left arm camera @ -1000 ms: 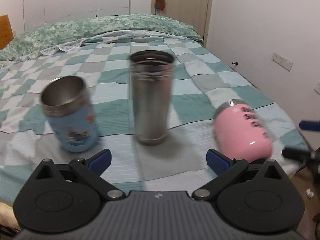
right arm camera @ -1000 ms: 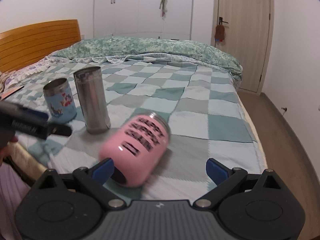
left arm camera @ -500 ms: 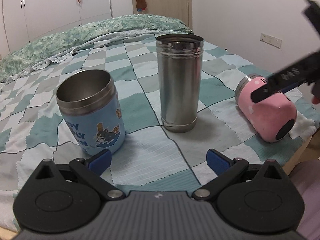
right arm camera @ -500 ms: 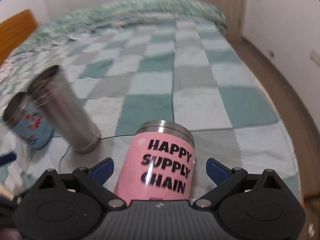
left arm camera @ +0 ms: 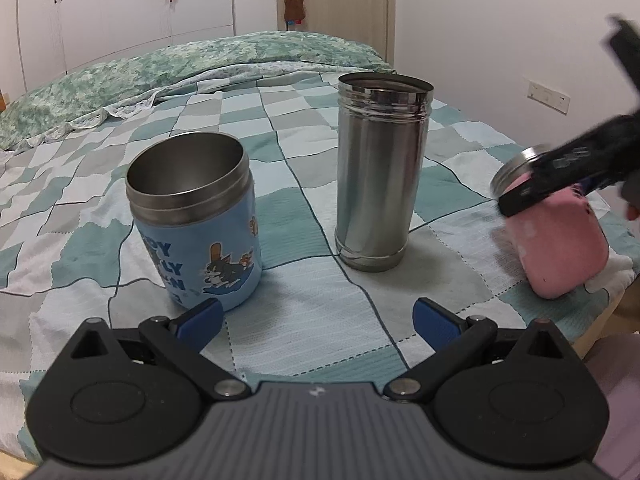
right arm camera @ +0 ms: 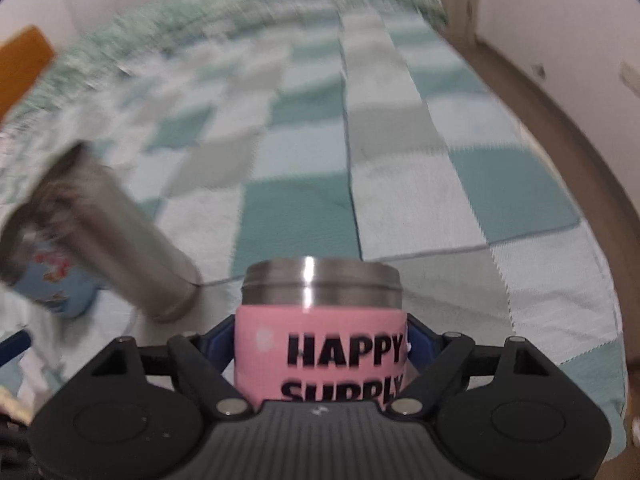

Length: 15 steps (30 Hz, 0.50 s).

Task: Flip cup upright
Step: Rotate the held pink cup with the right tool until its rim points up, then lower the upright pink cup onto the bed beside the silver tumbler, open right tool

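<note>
The right gripper [right arm camera: 320,344] is clamped on the pink steel-rimmed cup lettered "HAPPY SUPPLY" [right arm camera: 320,360], its blue pads pressed against both sides of the pink sleeve. The left gripper [left arm camera: 316,320] hangs w/ fingers spread wide apart, holding nothing, low over the teal-and-grey checked bedspread [left arm camera: 304,344].

Half a second ago the right fingers stood apart, flanking the cup w/o touching it — now they have closed on it, and the cup sits deeper between them, so only "HAPPY" and part of "SUPPLY" show. In the left wrist view the cup [left arm camera: 560,248] has stayed near the bed's edge at about 3 o'clock, the right gripper's dark finger [left arm camera: 560,176] across its upper part.

The cup's long axis runs along the right gripper's fingers, steel mouth pointing away toward 12 o'clock in the right wrist view; seen from the left, it leans, mouth up toward 11 o'clock, base down toward 5.

Upright on the bedspread: a tall plain stainless-steel tumbler [left arm camera: 380,172] at 12 o'clock and a short blue cartoon-print steel cup [left arm camera: 196,224] at 10 o'clock — both open ends up.
</note>
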Available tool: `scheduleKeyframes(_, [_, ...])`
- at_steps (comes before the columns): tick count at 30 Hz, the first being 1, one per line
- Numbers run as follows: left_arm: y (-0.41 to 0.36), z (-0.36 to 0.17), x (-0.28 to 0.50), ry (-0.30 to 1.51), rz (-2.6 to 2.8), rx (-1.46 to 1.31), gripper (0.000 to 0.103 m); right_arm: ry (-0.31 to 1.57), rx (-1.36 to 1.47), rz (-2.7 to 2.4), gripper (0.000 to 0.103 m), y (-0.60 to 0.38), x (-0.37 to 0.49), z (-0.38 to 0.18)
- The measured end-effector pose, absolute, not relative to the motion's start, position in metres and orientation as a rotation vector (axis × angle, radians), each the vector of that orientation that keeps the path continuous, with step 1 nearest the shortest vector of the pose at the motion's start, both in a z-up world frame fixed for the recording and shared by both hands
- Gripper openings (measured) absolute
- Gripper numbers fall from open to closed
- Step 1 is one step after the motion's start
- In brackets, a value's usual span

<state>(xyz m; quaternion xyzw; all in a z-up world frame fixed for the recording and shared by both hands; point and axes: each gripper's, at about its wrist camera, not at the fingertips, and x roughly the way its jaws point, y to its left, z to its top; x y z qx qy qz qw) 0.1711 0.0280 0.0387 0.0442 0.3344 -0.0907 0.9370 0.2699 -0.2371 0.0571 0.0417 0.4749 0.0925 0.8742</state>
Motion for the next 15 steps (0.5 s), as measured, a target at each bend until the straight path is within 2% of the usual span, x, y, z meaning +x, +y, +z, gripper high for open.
scheduleKeyframes(9, [0.027,0.047,0.162,0.653,-0.162,0.067,0.103,0.462,-0.011,0.257,0.083,-0.239,0.199,0.090])
scheduleKeyframes(13, [0.027,0.048,0.160,0.640,-0.148,0.042,0.103,0.248,-0.017,0.249,0.083,-0.233,0.195,0.079])
scheduleKeyframes(15, [0.027,0.047,0.160,0.644,-0.145,0.033,0.103,0.208,-0.009,0.230,0.083,-0.231,0.202,0.068])
